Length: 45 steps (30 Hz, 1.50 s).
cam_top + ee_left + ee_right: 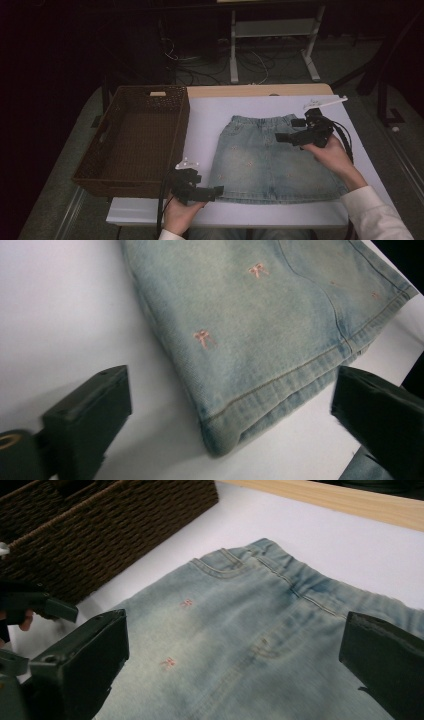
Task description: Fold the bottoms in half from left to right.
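- Two claws, both with jaws apart, nothing between them
- denim skirt [272,157] lies flat on bench [210,120], right of wicker basket [135,140]
- left claw [216,190] at skirt's near-left hem corner
- right claw [280,137] over waistband

Both grippers held low with jaws wide apart: the left gripper [212,191] points toward the right hand's side, the right gripper [280,137] back toward it.

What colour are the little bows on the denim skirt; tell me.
Pink, on the faded light-blue denim skirt; the bows show best in the left gripper view.
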Tool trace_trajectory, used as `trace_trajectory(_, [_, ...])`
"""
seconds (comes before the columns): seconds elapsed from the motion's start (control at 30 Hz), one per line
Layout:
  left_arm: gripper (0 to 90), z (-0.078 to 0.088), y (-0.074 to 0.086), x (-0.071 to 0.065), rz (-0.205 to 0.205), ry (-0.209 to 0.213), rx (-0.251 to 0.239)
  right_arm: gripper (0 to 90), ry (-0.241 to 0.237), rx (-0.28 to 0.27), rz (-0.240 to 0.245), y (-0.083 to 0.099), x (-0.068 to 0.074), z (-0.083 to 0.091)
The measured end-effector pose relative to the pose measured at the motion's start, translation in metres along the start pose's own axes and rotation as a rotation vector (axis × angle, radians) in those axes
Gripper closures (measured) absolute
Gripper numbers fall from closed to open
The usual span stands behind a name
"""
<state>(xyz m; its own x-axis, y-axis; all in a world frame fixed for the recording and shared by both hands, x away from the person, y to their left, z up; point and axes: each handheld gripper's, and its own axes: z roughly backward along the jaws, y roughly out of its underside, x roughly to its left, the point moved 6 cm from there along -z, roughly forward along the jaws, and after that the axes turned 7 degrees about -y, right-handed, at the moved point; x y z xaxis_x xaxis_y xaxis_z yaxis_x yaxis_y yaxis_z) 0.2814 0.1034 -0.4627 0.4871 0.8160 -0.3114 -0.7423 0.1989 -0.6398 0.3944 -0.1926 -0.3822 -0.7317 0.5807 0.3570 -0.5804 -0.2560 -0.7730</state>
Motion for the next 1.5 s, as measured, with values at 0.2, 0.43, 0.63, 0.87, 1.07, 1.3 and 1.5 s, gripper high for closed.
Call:
trace_trajectory(0.2, [21.2, 0.000, 0.004, 0.008, 0.053, -0.034, -0.006, 0.0, -0.012, 0.027, 0.021, -0.007, 0.003, -0.020])
trace_trajectory(0.43, [42.3, -0.004, 0.009, 0.014, 0.088, -0.063, 0.008, 0.0, -0.025, 0.058, 0.038, -0.013, 0.004, -0.045])
trace_trajectory(0.63, [54.4, -0.006, 0.012, 0.013, 0.085, -0.048, 0.018, 0.0, -0.027, 0.072, 0.040, -0.020, 0.002, -0.065])
trace_trajectory(0.87, [69.8, -0.011, 0.016, 0.010, 0.077, 0.001, 0.031, 0.0, -0.034, 0.070, 0.058, -0.036, 0.004, -0.086])
trace_trajectory(1.07, [81.4, -0.011, 0.017, 0.008, 0.063, 0.012, 0.023, 0.0, -0.041, 0.070, 0.064, -0.046, 0.004, -0.107])
trace_trajectory(1.3, [81.7, -0.010, 0.017, 0.008, 0.035, 0.019, 0.013, 0.0, -0.031, 0.066, 0.043, -0.055, -0.007, -0.131])
trace_trajectory(1.5, [81.7, -0.008, 0.017, 0.006, 0.007, 0.027, -0.008, 0.0, 0.003, 0.061, 0.032, -0.056, -0.020, -0.153])
